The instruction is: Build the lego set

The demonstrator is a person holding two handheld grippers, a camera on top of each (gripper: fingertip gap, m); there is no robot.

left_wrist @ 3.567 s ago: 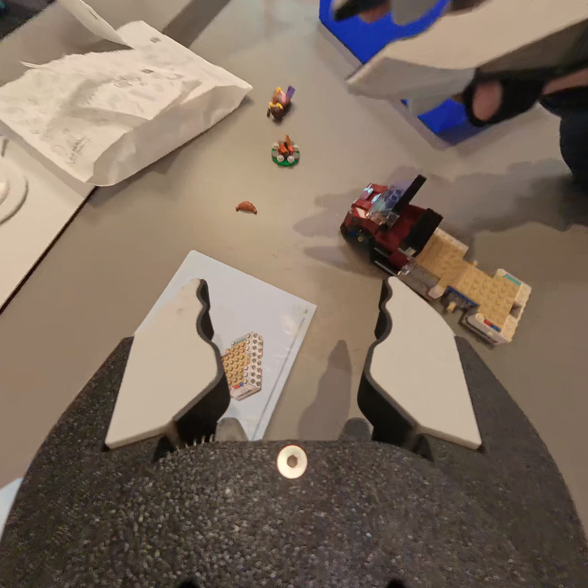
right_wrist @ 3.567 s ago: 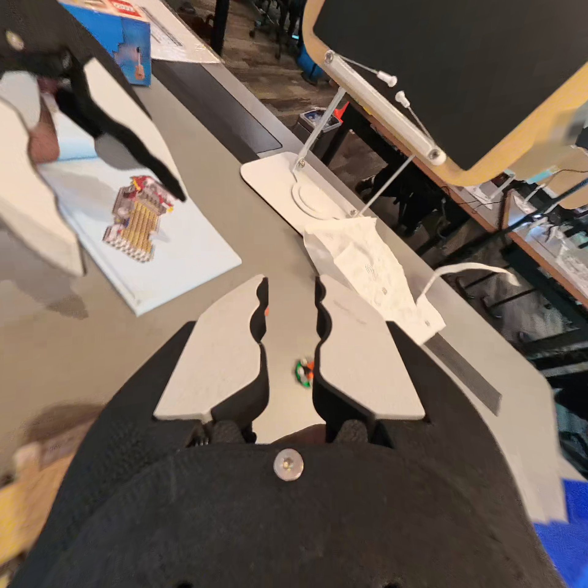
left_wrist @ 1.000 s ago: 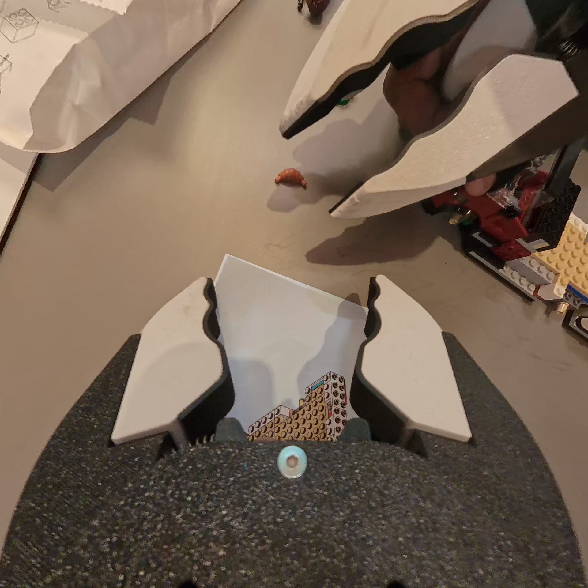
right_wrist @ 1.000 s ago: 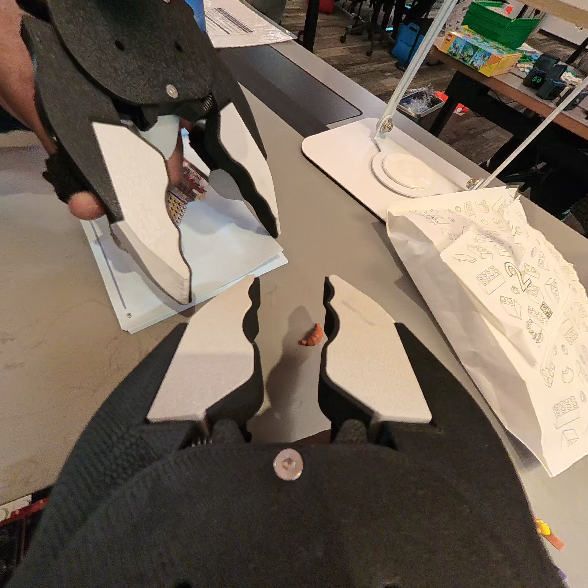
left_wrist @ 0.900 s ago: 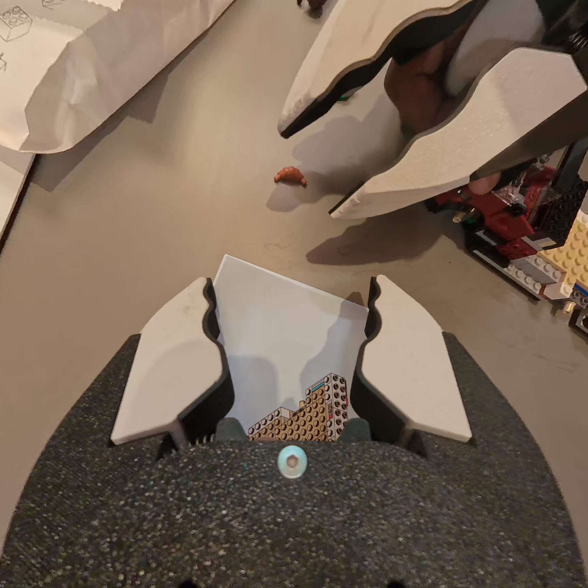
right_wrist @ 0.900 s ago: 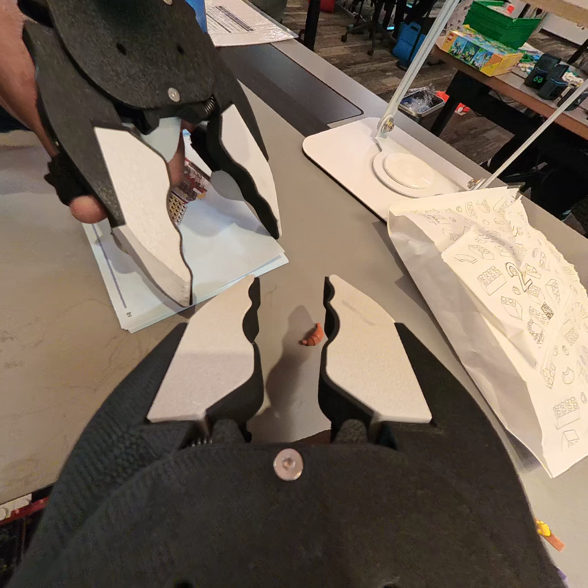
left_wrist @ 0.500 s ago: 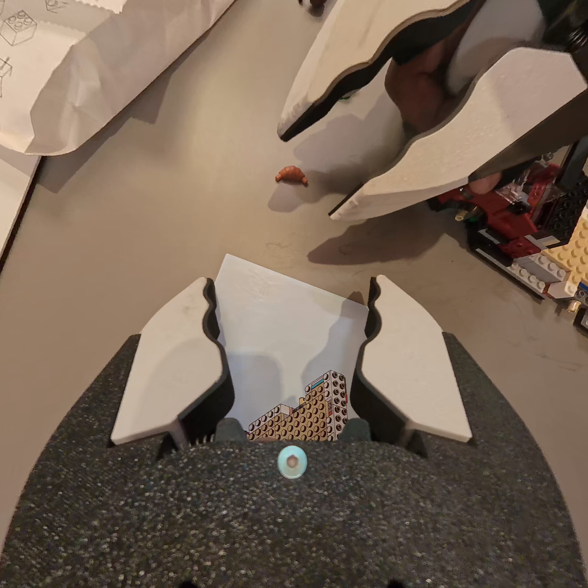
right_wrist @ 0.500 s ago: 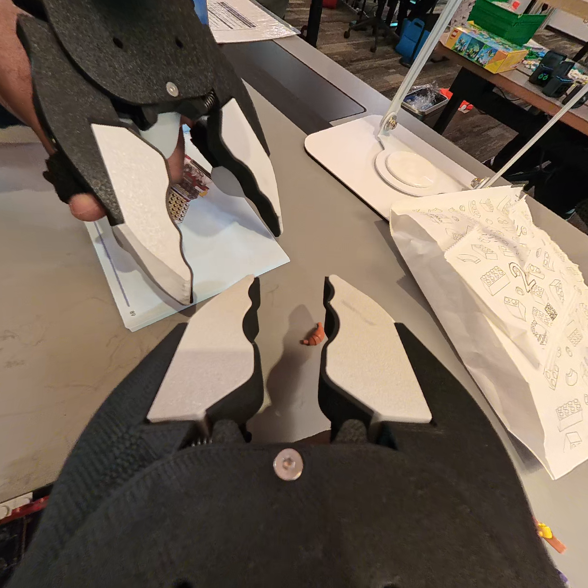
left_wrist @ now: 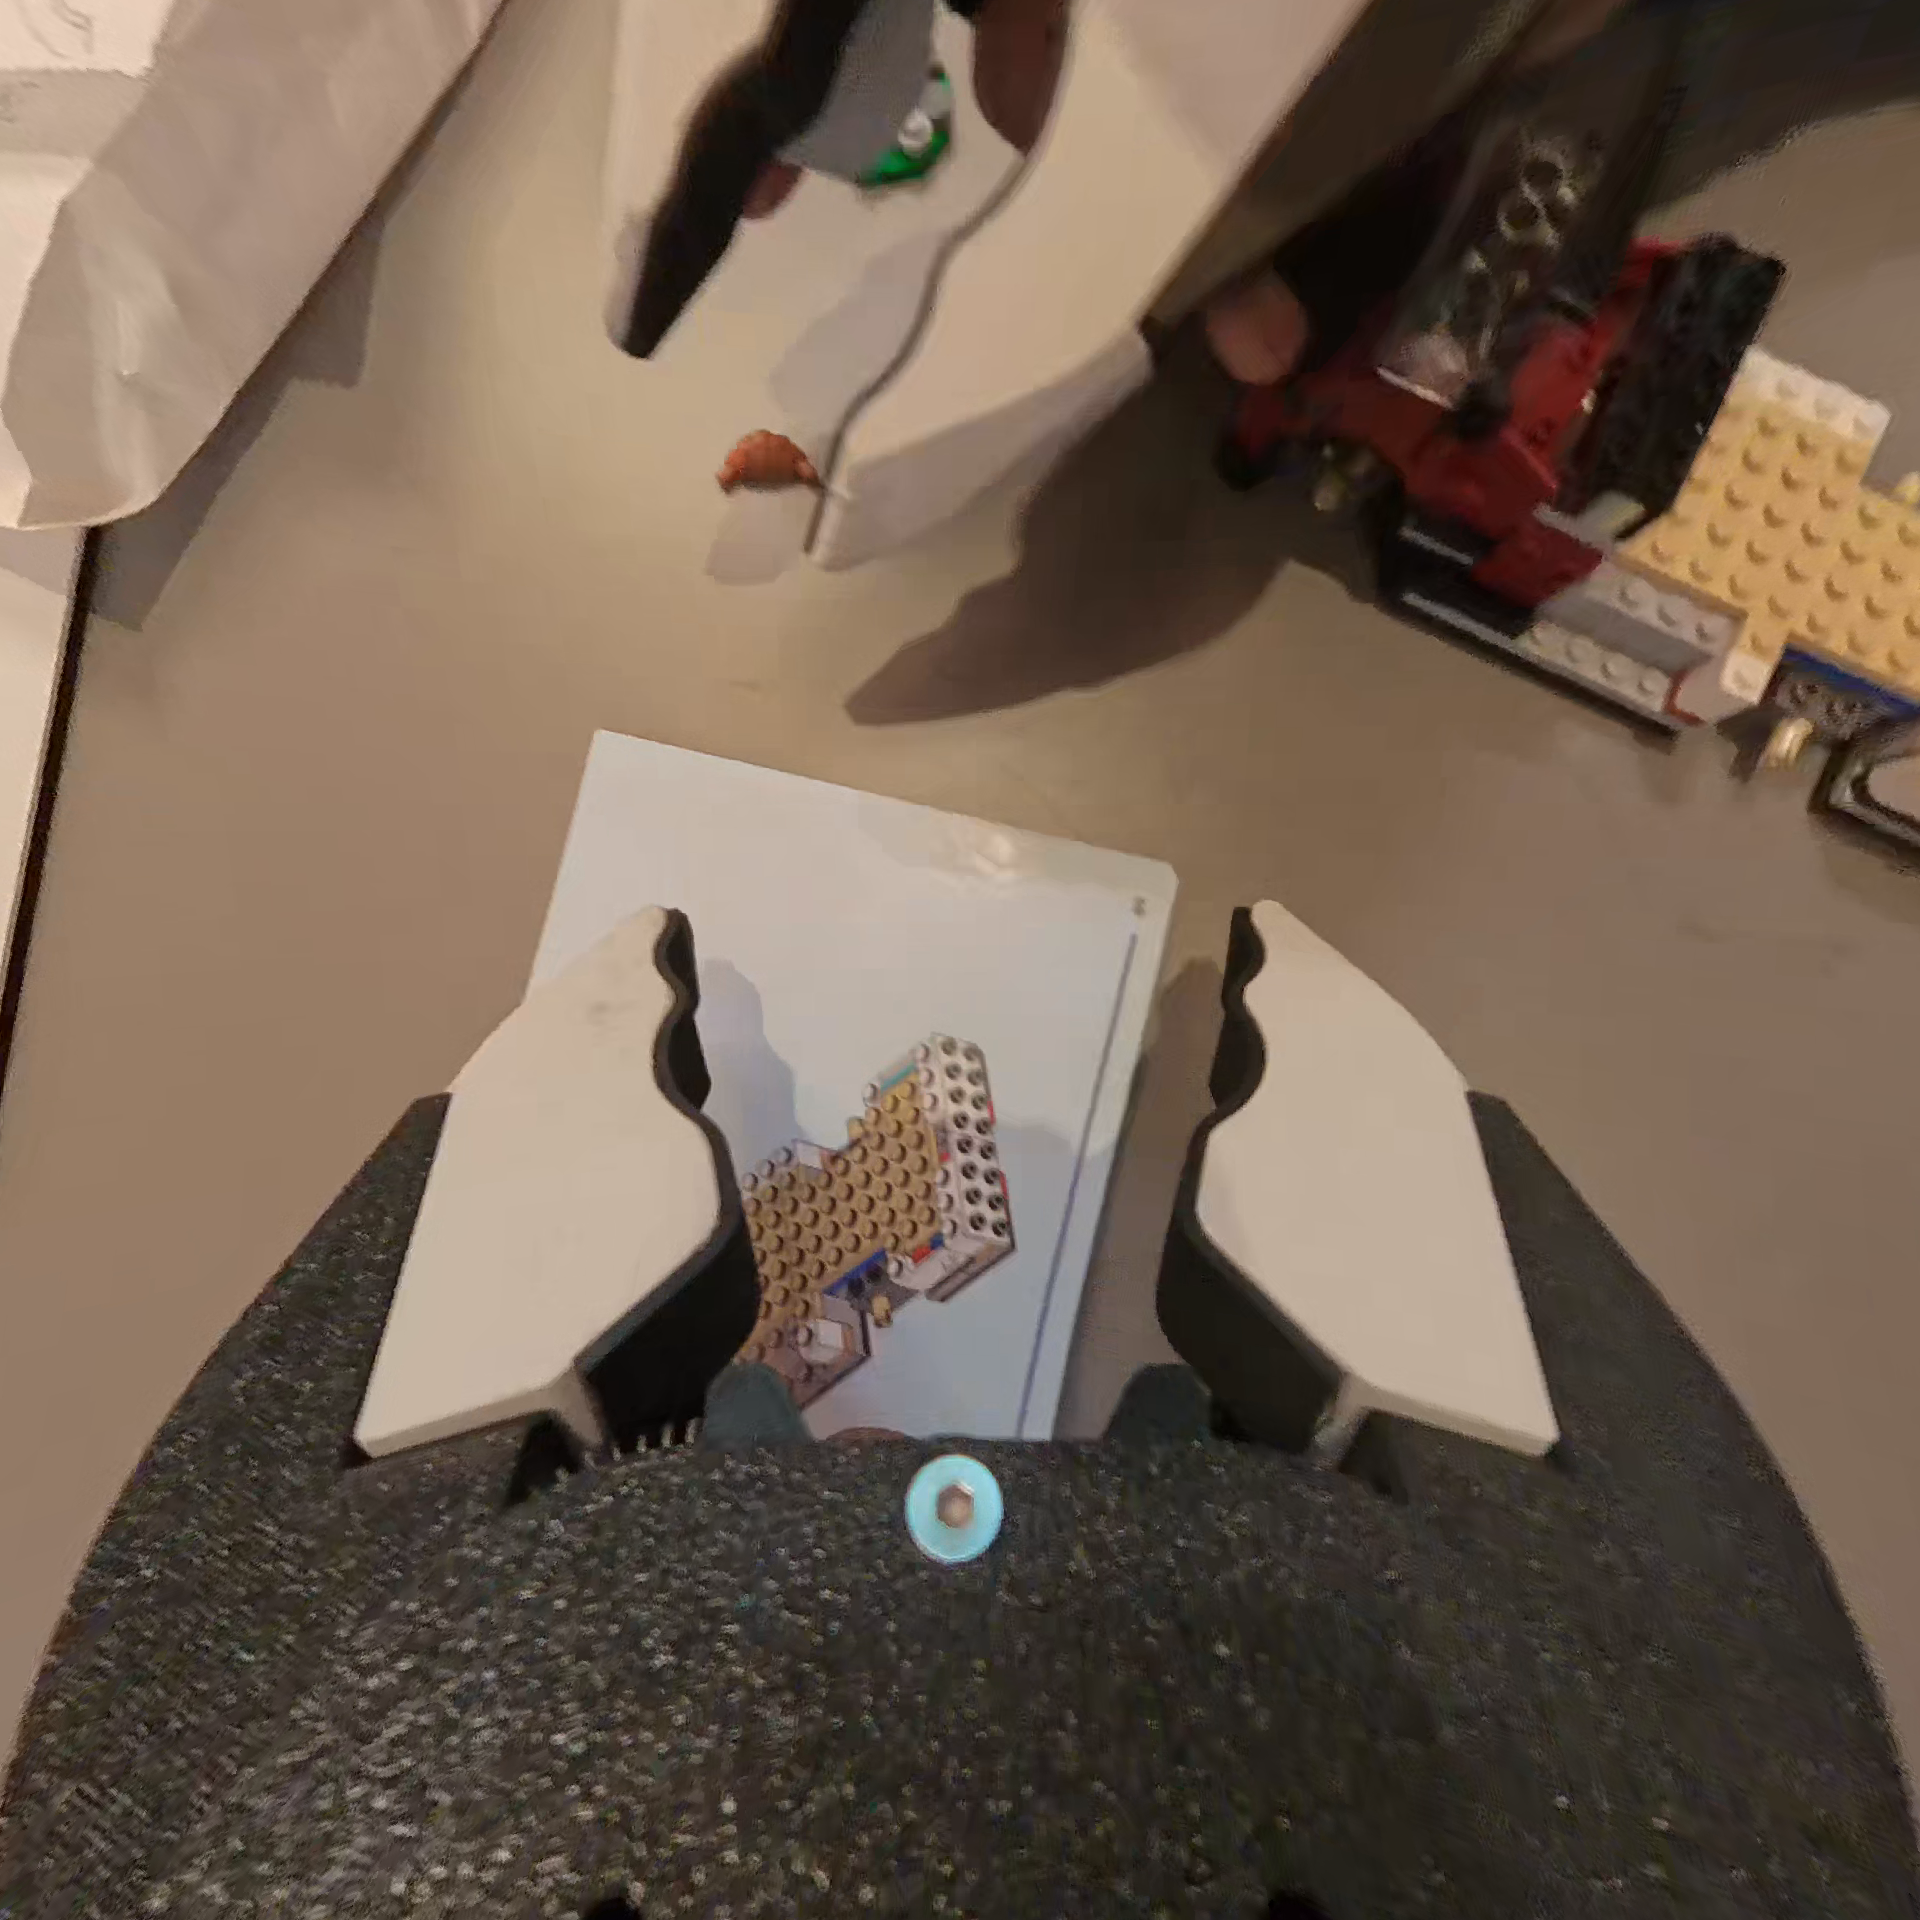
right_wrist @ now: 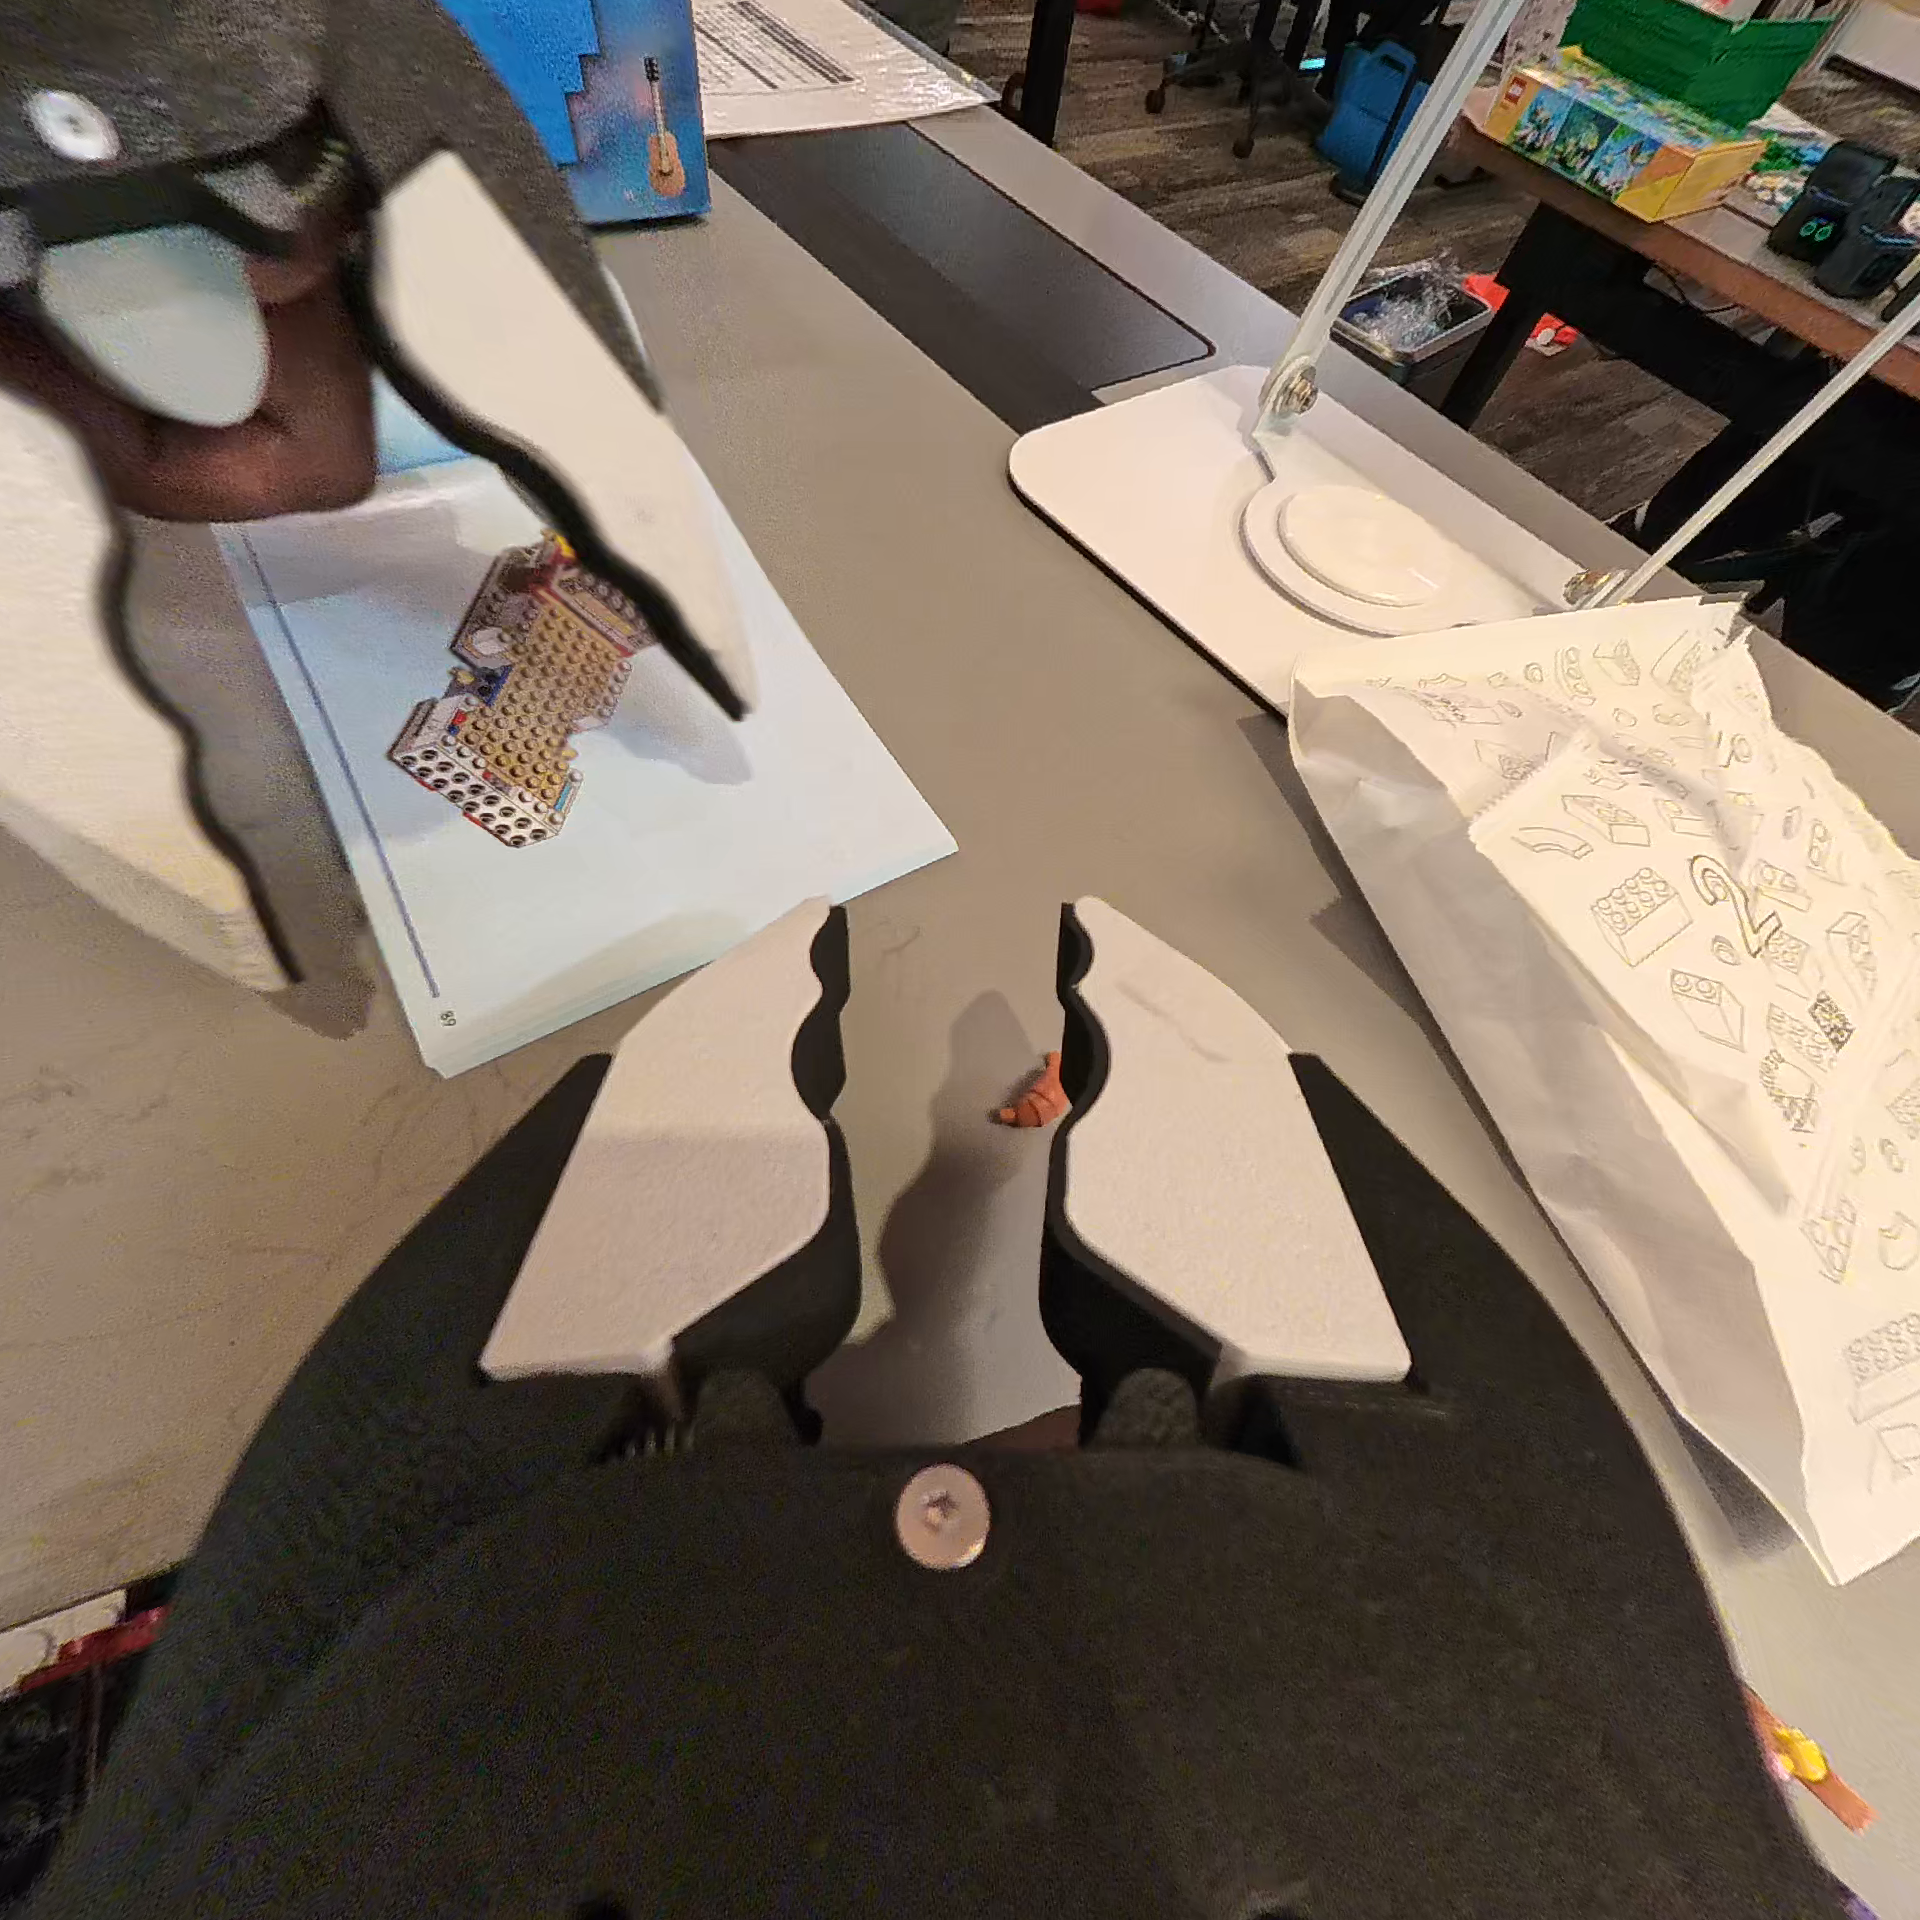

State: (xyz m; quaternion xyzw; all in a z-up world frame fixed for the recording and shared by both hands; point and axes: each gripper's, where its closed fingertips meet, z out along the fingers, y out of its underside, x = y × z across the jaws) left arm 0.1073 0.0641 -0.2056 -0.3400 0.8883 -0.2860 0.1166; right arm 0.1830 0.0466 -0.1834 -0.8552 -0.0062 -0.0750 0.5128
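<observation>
Two grippers hang over a grey table [right_wrist: 1039, 520]. The left gripper [left_wrist: 951, 920], jaws now spread wider and empty, has drawn back above the instruction booklet [left_wrist: 862, 914], baring more of its printed page. Beyond the booklet, the right gripper [right_wrist: 945, 914], jaws part-open, hovers over a small brown croissant piece [right_wrist: 1029, 1107] that lies beside its right finger [right_wrist: 1195, 1143], ungripped.

A grey table [right_wrist: 1018, 665] carries an instruction booklet [right_wrist: 644, 831] at ten o'clock, a white paper bag [right_wrist: 1621, 1018] at three, a lamp base [right_wrist: 1174, 499] at one, a small brown croissant piece [right_wrist: 1031, 1103] at centre and a blue box [right_wrist: 623, 114] at eleven.
</observation>
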